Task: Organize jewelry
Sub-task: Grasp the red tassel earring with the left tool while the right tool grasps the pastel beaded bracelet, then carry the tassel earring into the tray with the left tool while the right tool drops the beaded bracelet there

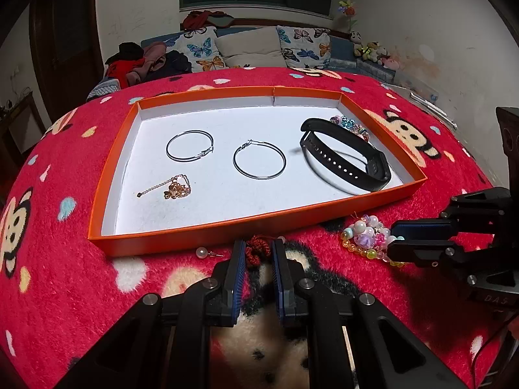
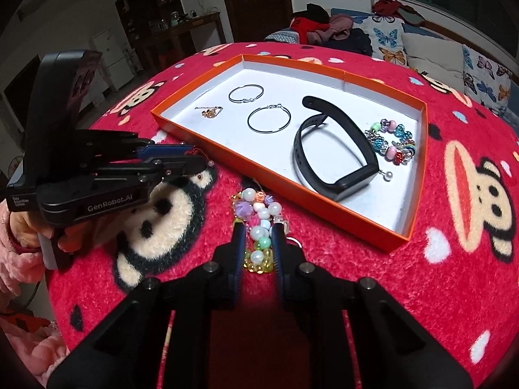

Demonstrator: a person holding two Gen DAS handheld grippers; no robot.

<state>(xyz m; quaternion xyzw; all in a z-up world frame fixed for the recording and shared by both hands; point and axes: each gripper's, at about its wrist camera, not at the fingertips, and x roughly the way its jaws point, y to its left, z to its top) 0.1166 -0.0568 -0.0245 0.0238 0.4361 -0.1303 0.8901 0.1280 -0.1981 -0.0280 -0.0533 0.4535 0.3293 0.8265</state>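
Left wrist view: red blanket [image 1: 65, 259] over the counter, orange tray [image 1: 246, 227] on it. In tray: black band [image 1: 343, 159], two hoops [image 1: 189, 150] [image 1: 259, 160], gold chain [image 1: 176, 189], bead bracelet [image 1: 352, 126] behind the band. Outside, at the tray's near wall: red knot [image 1: 258, 251] clamped in left tool [image 1: 258, 253]; pearl stud [image 1: 201, 253] loose just beside. Bead string [image 2: 259, 227] clamped in right tool [image 2: 258, 236], pads [image 2: 239, 243] on its sides. In right wrist view, long axis along the fingers, far end pointing toward the tray wall. Risks: round beads rolling out of the narrow pinch; dangling end catching the tray wall on the lift; ring or thread snagging in the fleece; loose stud knocked away.
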